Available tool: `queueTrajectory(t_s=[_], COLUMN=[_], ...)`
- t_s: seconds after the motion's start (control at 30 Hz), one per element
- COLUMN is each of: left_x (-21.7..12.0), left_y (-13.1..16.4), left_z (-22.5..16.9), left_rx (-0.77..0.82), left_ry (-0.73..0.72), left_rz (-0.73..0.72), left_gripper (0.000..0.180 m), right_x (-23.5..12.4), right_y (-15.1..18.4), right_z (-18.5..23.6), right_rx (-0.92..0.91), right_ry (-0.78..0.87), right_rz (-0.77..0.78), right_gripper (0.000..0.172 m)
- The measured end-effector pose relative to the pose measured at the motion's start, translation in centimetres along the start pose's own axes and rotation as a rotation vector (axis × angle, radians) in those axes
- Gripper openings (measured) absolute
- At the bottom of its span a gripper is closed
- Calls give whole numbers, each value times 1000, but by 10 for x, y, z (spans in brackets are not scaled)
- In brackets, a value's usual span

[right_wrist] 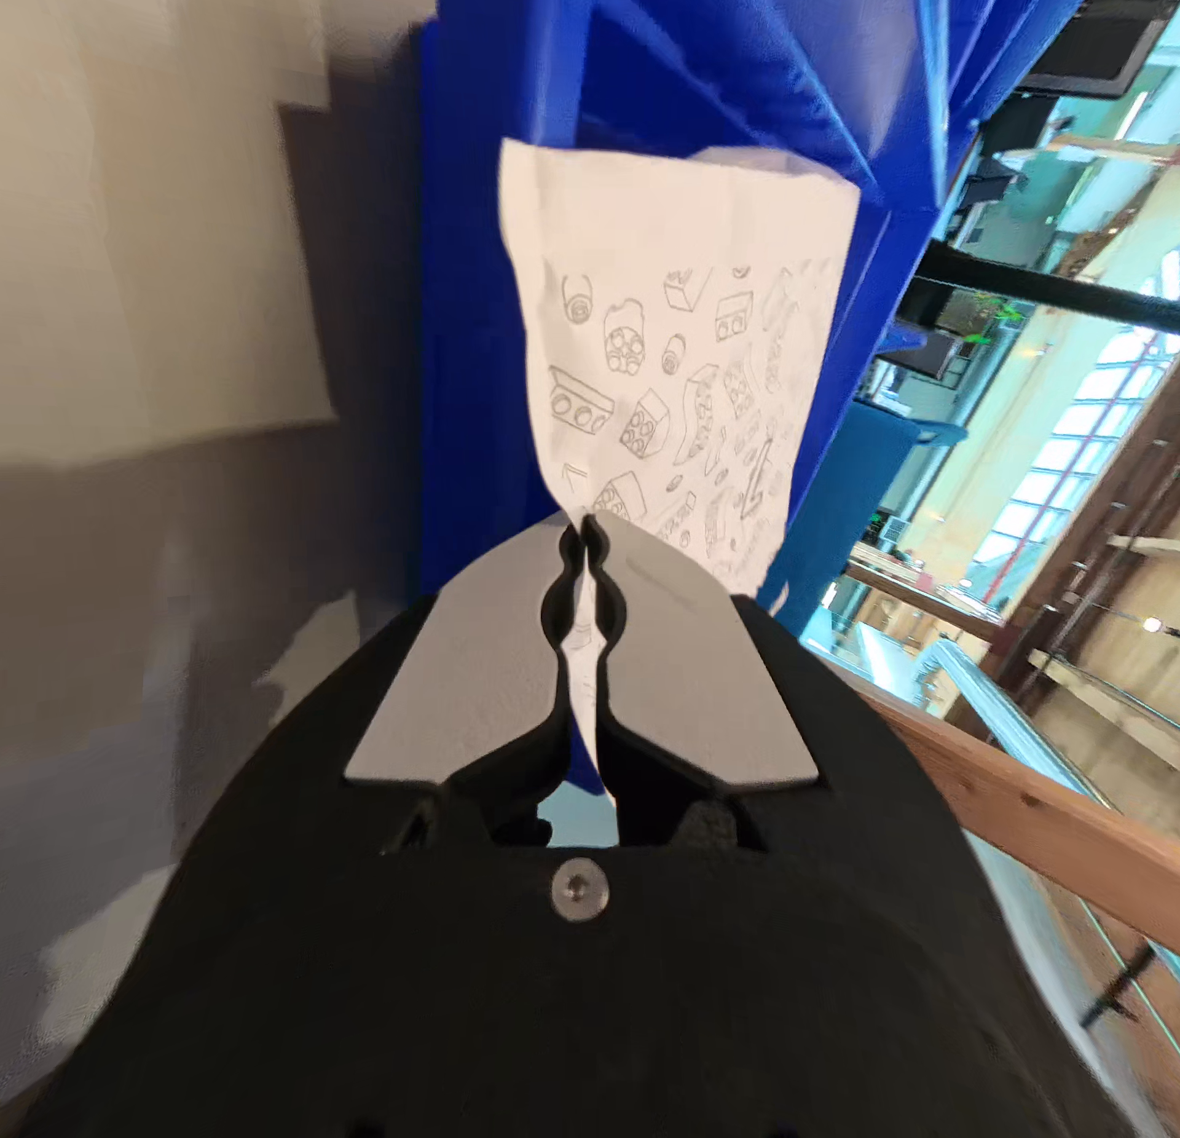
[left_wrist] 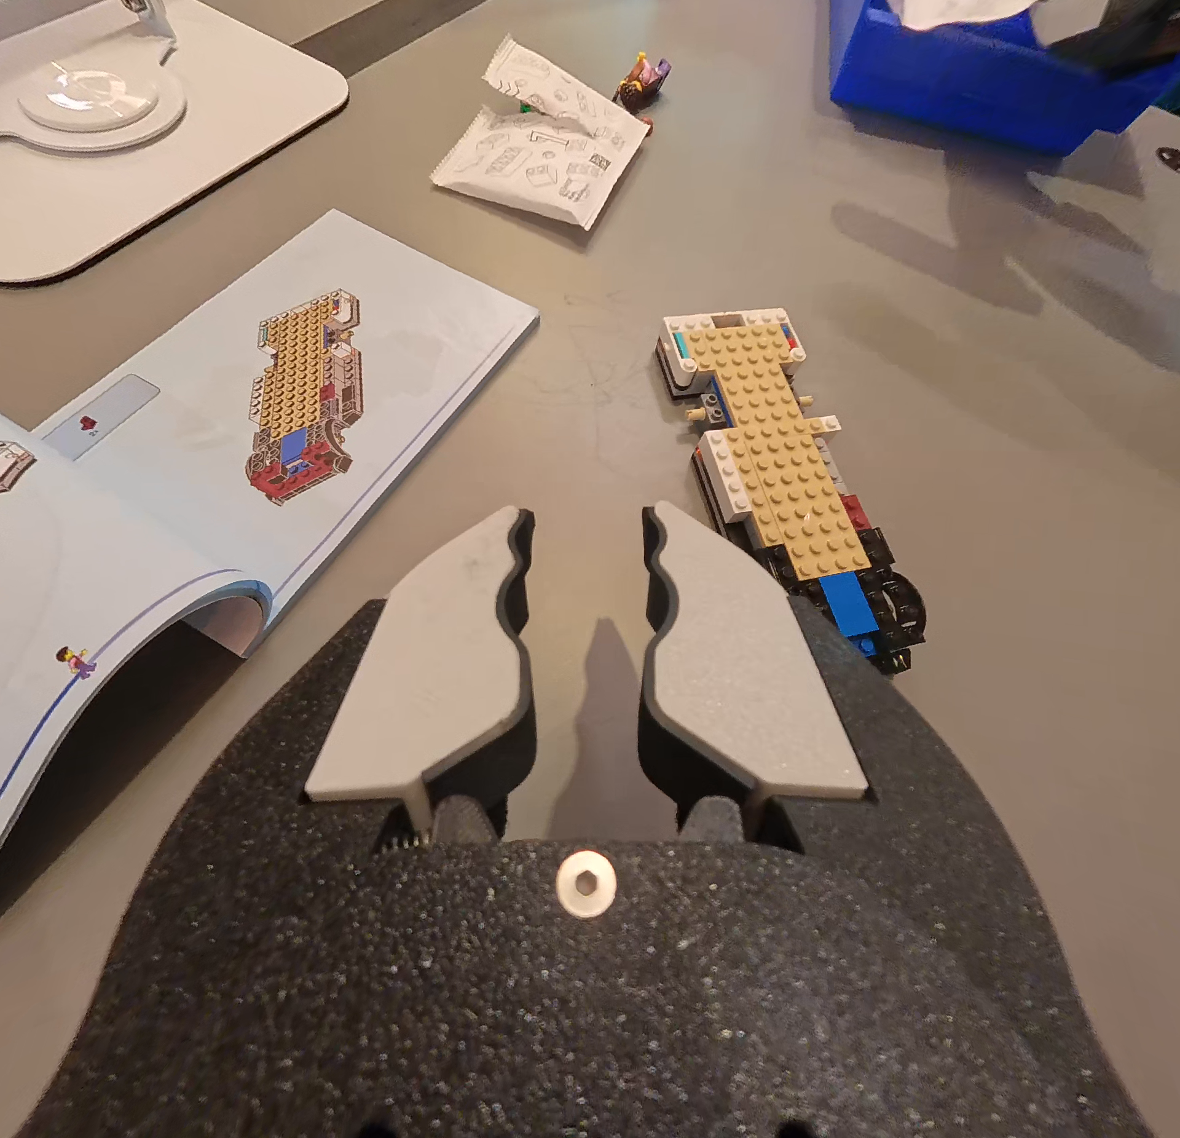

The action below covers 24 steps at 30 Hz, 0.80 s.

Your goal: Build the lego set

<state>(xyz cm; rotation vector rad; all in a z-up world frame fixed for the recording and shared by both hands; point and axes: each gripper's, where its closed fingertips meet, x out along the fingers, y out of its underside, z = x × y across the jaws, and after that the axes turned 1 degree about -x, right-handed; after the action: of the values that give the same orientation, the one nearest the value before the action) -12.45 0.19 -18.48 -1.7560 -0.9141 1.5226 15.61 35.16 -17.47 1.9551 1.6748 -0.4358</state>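
right gripper (left_wrist: 1111,15) blurred, cut by frame corner in left wrist view. blue bin (left_wrist: 970,85) cut by top edge. toy brick model (left_wrist: 785,468) near end hidden behind fingers (left_wrist: 715,628). small figure (left_wrist: 642,82) too small to make out.

Grey worktop (left_wrist: 894,264): open instruction booklet (left_wrist: 191,468) at left edge; torn white paper bag (left_wrist: 543,155) centre-back; toy figure (left_wrist: 638,85) just beside it; white stand base (left_wrist: 128,149) back-left corner.

We see a grey tabletop (left_wrist: 958,405) filling the left wrist view; at right in the other, bright windows (right_wrist: 1085,417) and perhaps wooden shelving (right_wrist: 1053,628).
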Motion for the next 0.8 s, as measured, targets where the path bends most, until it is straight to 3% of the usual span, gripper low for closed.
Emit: queueTrajectory(t_s=[0.2, 0.33, 0.5, 0.67, 0.8], left_x=[-4, -5, -2, 0, 2], left_y=[-1, -4, -3, -2, -2], left_z=[2, -2, -7, -7, -9], left_rx=[-2, 5, 16, 11, 13], left_ry=[-6, 4, 19, 19, 25], left_rz=[-6, -15, -7, -1, 0], left_gripper=[34, 34, 34, 34, 34], right_x=[2, -11, -31, 1, 46], right_y=[-27, -21, 9, 70, 72], right_z=[2, -8, -34, -94, -97], right_rx=[175, 298, 372, 403, 312], right_ry=[-137, -182, -227, -259, -416], right_rz=[-150, -308, -461, -362, -224], right_gripper=[14, 35, 40, 40, 39])
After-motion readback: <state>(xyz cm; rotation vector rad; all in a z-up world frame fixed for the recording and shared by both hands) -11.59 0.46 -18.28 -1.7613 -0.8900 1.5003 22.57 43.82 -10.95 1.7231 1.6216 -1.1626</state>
